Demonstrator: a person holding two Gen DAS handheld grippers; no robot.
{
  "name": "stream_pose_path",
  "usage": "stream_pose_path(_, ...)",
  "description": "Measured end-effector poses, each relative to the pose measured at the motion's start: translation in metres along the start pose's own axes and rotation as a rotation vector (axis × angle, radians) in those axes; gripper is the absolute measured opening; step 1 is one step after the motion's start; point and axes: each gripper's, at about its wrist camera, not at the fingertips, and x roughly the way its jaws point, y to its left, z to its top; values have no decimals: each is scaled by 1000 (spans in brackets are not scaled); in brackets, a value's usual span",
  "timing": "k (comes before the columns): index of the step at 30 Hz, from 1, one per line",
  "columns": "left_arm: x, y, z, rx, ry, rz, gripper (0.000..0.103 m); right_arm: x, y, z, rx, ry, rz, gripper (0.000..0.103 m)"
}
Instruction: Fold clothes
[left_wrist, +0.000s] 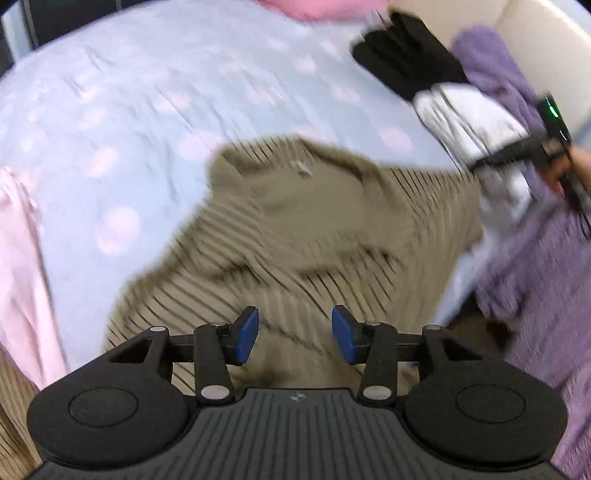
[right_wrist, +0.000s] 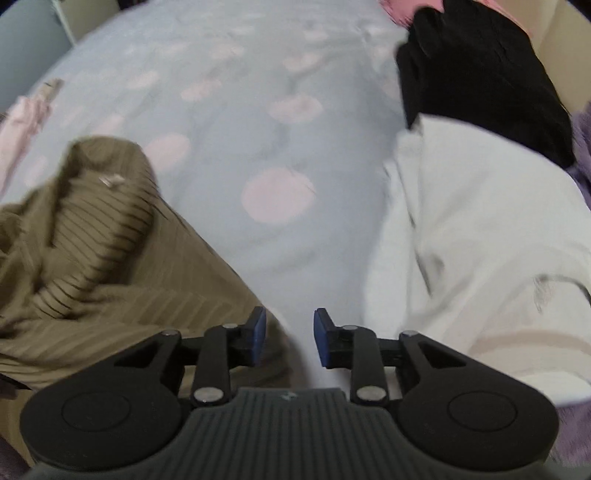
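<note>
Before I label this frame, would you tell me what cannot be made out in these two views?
- Olive striped garment: left wrist view, motion blur hides its shape; the left gripper covers its near edge.
- White garment: right wrist view, cut off by the right edge.
- Black garment: folds lost in darkness, cut by the top edge.
- Right gripper: hides the bedsheet below it.

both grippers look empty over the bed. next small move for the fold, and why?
Probably lower the left gripper onto the near edge of the olive striped shirt and pinch it. Both the left and the right gripper are open and hold nothing, and the shirt lies rumpled on the blue bedsheet, directly beneath the left one.
</note>
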Motion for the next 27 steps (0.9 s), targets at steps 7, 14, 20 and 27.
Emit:
stream_pose_path(7,75,42,29,77,-2,253,41,20,20,27,-105,-20,64,37)
stream_pose_path(14,139,67,17,110,54,226,40,51,22,43,-111,4,76,39)
stream_pose_path(20,158,79,8,95,80,238,42,70,17,45,-69,32,89,41)
stream_pose_path(27,150,91,16,47,44,185,46,78,16,42,-94,57,131,45)
